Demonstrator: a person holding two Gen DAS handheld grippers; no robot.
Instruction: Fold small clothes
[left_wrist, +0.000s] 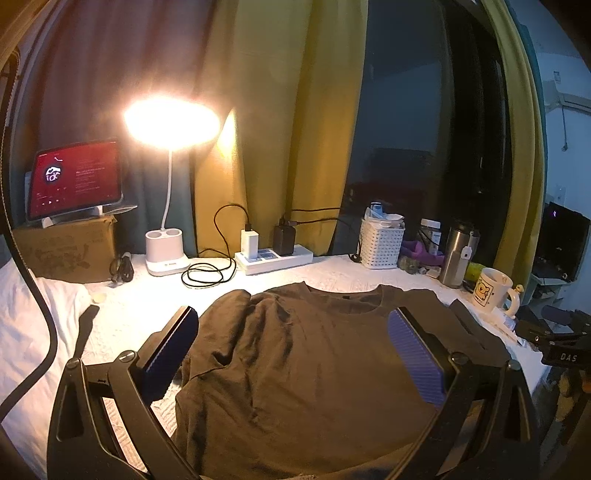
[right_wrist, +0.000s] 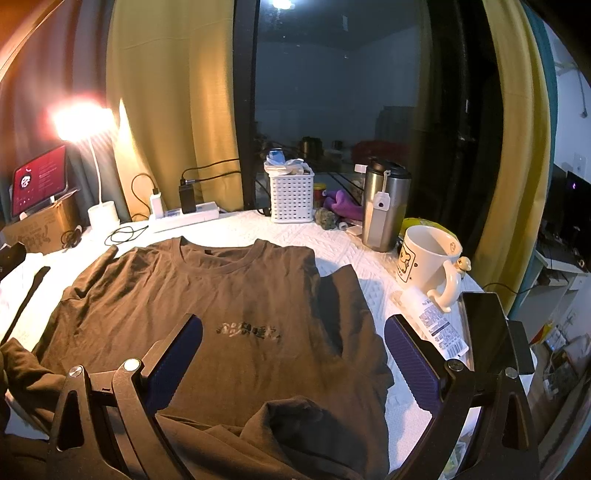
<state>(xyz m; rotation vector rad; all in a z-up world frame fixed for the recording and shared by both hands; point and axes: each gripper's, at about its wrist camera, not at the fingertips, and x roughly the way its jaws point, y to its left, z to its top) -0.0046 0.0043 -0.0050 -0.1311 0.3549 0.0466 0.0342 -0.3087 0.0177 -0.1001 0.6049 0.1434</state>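
the brown shirt (right_wrist: 229, 306) lies face up across the middle of the white-covered surface (right_wrist: 373, 243), collar toward the top of the frame, its small chest print showing at the centre of the right wrist view. it looks barely started, if at all: the body is spread out, but the hem at the bottom of that frame is rumpled and turned back on itself, and in the left wrist view the sleeve (left_wrist: 229, 310) at left of centre is bunched up rather than laid flat. no clean fold shows yet, so i'd say the smoothing and all the folding are still to do. the left gripper (left_wrist: 291, 354) hovers over the shirt with its fingers wide and empty; the right gripper (right_wrist: 293, 363) likewise, wide apart, holding nothing. a mug (right_wrist: 424, 262) stands close at right.
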